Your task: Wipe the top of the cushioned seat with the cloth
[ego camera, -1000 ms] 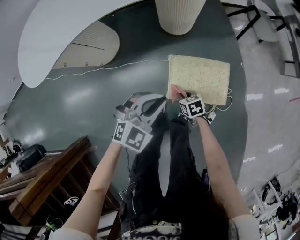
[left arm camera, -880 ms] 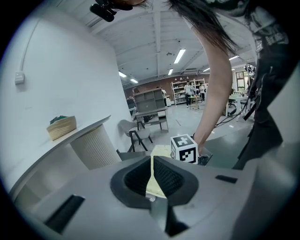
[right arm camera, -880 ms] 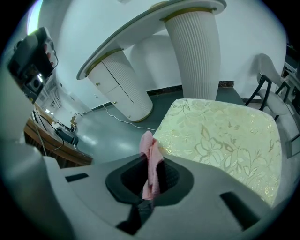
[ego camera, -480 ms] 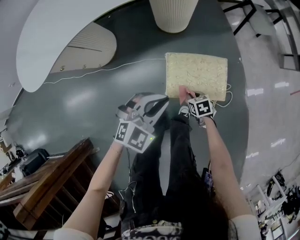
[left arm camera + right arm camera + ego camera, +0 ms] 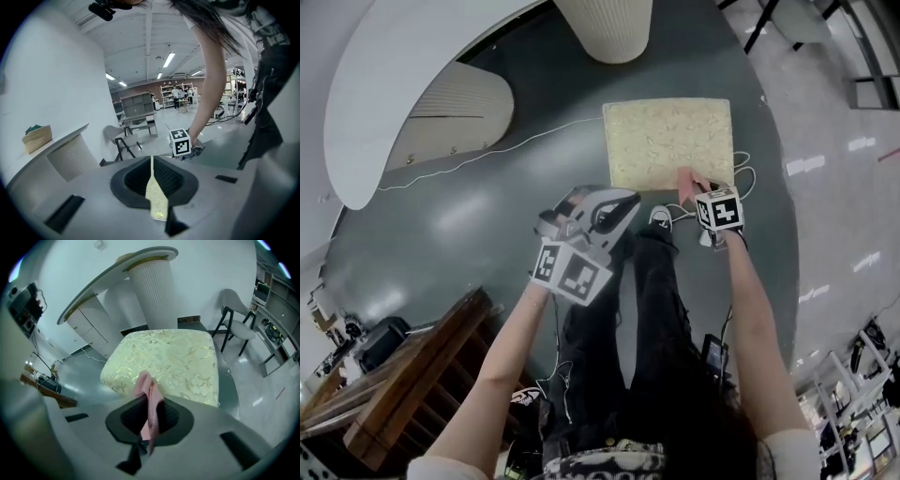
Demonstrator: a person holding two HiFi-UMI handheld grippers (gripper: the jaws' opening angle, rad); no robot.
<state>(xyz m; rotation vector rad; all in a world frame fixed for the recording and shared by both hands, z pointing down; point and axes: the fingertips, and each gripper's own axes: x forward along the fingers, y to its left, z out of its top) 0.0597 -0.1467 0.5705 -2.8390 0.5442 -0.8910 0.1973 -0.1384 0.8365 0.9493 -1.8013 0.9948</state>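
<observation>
The cushioned seat (image 5: 668, 142) is a square cream pad with a floral weave, standing on the dark floor ahead of the person's feet. My right gripper (image 5: 696, 190) is at the seat's near right edge, shut on a pink cloth (image 5: 688, 181) that lies against the fabric. In the right gripper view the cloth (image 5: 148, 394) hangs bunched between the jaws, with the seat (image 5: 173, 357) filling the space beyond. My left gripper (image 5: 614, 202) hovers left of the seat, off it, jaws shut with only a thin slit and nothing held. The left gripper view shows the right gripper's marker cube (image 5: 181, 142).
A white ribbed pillar (image 5: 605, 23) rises just behind the seat under a curved white counter (image 5: 394, 84). A thin white cable (image 5: 487, 150) runs across the floor to the seat's left. Dark wooden steps (image 5: 403, 384) stand at lower left. A grey chair (image 5: 236, 326) stands to the right.
My right gripper has slid rightward along the seat's near edge, taking the pink cloth with it. The left gripper has hardly moved.
</observation>
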